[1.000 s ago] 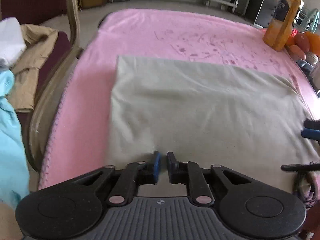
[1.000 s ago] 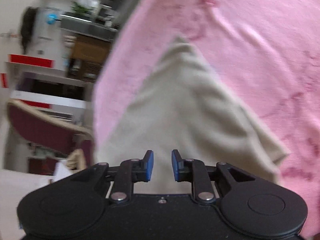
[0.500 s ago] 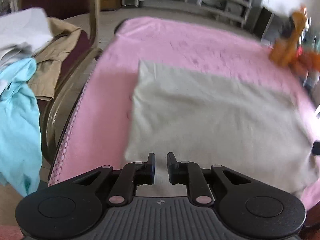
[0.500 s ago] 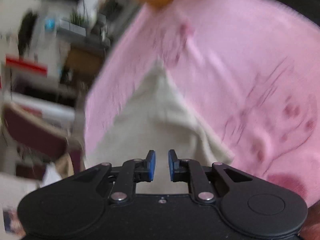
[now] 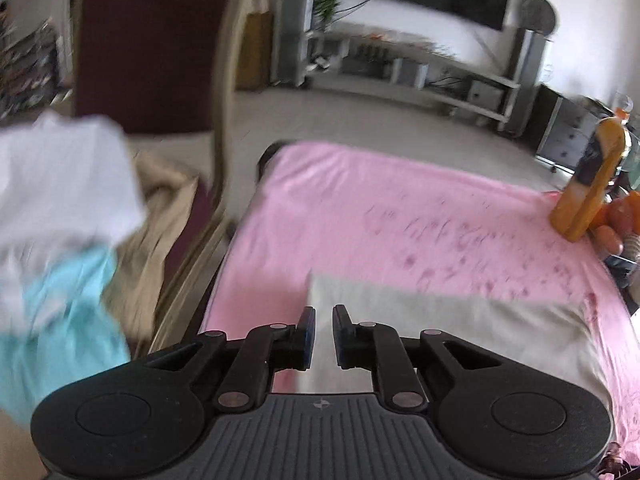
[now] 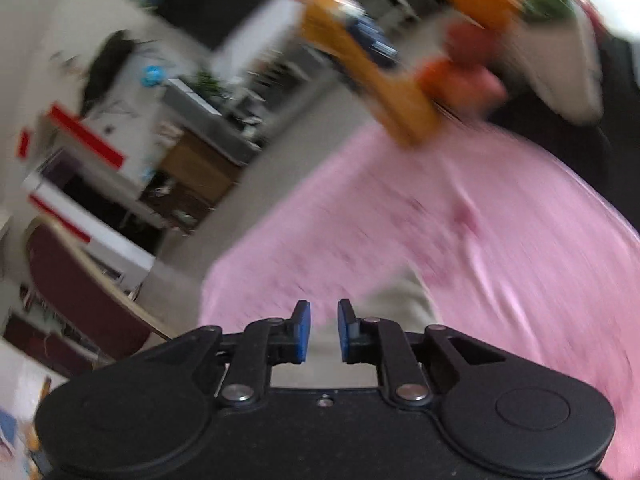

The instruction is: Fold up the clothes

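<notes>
A folded beige cloth (image 5: 460, 332) lies flat on the pink table cover (image 5: 400, 216). My left gripper (image 5: 323, 332) hangs above the cloth's left near corner, slightly open, with nothing between its blue pads. In the right wrist view only a small corner of the beige cloth (image 6: 400, 296) shows just beyond my right gripper (image 6: 323, 330), which is also slightly open and holds nothing. Both views are blurred by motion.
A chair (image 5: 152, 48) at the left carries a heap of clothes: white (image 5: 60, 176), light blue (image 5: 60, 320) and tan (image 5: 160, 216). An orange juice bottle (image 5: 592, 184) and fruit (image 5: 620, 216) stand at the table's far right corner. Shelving and a dark screen line the far wall.
Both grippers have lifted and tilted up away from the cloth, so less of it shows and more of the room appears. The cloth stays flat on the table.
</notes>
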Motion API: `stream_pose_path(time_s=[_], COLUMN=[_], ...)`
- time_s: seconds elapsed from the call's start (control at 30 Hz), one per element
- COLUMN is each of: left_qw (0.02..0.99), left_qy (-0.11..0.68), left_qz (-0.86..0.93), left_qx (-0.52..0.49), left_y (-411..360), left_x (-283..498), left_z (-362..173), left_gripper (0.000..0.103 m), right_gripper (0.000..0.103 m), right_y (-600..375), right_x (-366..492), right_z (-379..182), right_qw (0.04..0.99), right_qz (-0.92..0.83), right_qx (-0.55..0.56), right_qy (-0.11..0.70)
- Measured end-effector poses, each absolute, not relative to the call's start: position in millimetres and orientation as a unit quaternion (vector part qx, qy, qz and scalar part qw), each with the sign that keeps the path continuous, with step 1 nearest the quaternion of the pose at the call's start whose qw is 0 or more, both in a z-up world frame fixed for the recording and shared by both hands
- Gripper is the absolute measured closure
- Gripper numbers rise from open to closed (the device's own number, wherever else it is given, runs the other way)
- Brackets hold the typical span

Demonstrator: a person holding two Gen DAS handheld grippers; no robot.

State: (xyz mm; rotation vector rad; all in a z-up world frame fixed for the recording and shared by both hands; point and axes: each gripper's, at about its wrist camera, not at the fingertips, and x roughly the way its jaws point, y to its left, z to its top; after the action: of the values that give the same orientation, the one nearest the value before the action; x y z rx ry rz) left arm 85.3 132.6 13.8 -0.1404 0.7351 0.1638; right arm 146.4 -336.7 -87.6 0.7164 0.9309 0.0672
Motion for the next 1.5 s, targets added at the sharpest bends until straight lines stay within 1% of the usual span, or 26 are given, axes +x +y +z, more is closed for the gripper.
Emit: stream_pose_path(time_s=[0.07,0.13,0.23,0.3,0.47,0.57,0.63,0.67,0.7,0.73,0.83,0.9,0.93,0.97,1.03,1.1,1.13,1.2,1.3,1.33,1.4,1.43,1.5], left_qw=[0.927,0.922,0.908,0.893,0.881,0.877,0.877,0.877,0.877,0.877,0.876,0.877,0.877,0.877,0.878,0.880,0.881,0.886,0.895,0.899,0.905,0.906,0.907], left_qy=[0.366,0.381,0.411,0.440,0.464,0.470,0.470,0.470,0.470,0.471,0.471,0.471,0.470,0.469,0.467,0.458,0.451,0.431,0.400,0.392,0.381,0.380,0.388], left_qz=[0.065,0.053,0.052,0.059,0.081,0.092,0.095,0.095,0.096,0.096,0.097,0.097,0.098,0.099,0.100,0.118,0.135,0.158,0.175,0.166,0.128,0.108,0.076], left_qx=[-0.047,-0.040,-0.062,-0.076,-0.046,-0.045,-0.039,-0.035,-0.032,-0.030,-0.025,-0.024,-0.023,-0.024,-0.035,-0.051,-0.053,-0.064,-0.089,-0.106,-0.141,-0.151,-0.144], left_y=[122,117,125,133,141,144,143,142,142,141,140,140,139,140,144,151,154,162,173,177,179,177,163], left_x=[109,133,155,168,188,191,191,190,190,190,190,191,191,190,188,182,179,167,148,143,136,136,143], left_z=[10,-8,-40,-61,-82,-86,-87,-88,-88,-88,-91,-91,-91,-91,-90,-83,-79,-67,-49,-44,-38,-38,-41], left_gripper=[0.089,0.089,0.089,0.091,0.091,0.087,0.087,0.087,0.086,0.086,0.084,0.084,0.083,0.082,0.081,0.084,0.088,0.088,0.088,0.088,0.088,0.088,0.088], right_gripper=[0.083,0.079,0.079,0.079,0.079,0.079,0.079,0.082,0.087,0.099,0.101,0.101,0.101,0.099,0.093,0.092,0.091,0.089,0.080,0.077,0.077,0.075,0.073], right_y=[-335,-332,-329,-327,-339,-336,-330,-326,-322,-318,-306,-293,-289,-286,-286,-290,-297,-311,-331,-333,-337,-333,-323], right_x=[159,172,191,203,229,235,238,239,240,241,244,245,244,243,238,233,228,217,193,188,178,176,179], right_z=[-85,-82,-78,-75,-97,-110,-113,-113,-112,-112,-110,-111,-112,-110,-103,-98,-93,-83,-65,-59,-47,-45,-45], right_qw=[0.837,0.842,0.849,0.853,0.834,0.814,0.818,0.825,0.832,0.838,0.856,0.872,0.873,0.877,0.885,0.891,0.888,0.878,0.855,0.852,0.846,0.847,0.845], right_qz=[0.042,0.052,0.067,0.078,0.053,0.054,0.055,0.053,0.051,0.049,0.043,0.028,0.026,0.021,-0.013,-0.054,-0.061,-0.063,-0.015,0.005,0.044,0.057,0.080], right_qx=[0.336,0.334,0.330,0.328,0.328,0.339,0.318,0.304,0.289,0.274,0.228,0.173,0.163,0.153,0.130,0.109,0.131,0.196,0.329,0.348,0.384,0.387,0.389], right_qy=[0.430,0.421,0.407,0.398,0.441,0.469,0.475,0.474,0.471,0.469,0.461,0.456,0.458,0.455,0.447,0.438,0.437,0.431,0.401,0.390,0.367,0.360,0.359])
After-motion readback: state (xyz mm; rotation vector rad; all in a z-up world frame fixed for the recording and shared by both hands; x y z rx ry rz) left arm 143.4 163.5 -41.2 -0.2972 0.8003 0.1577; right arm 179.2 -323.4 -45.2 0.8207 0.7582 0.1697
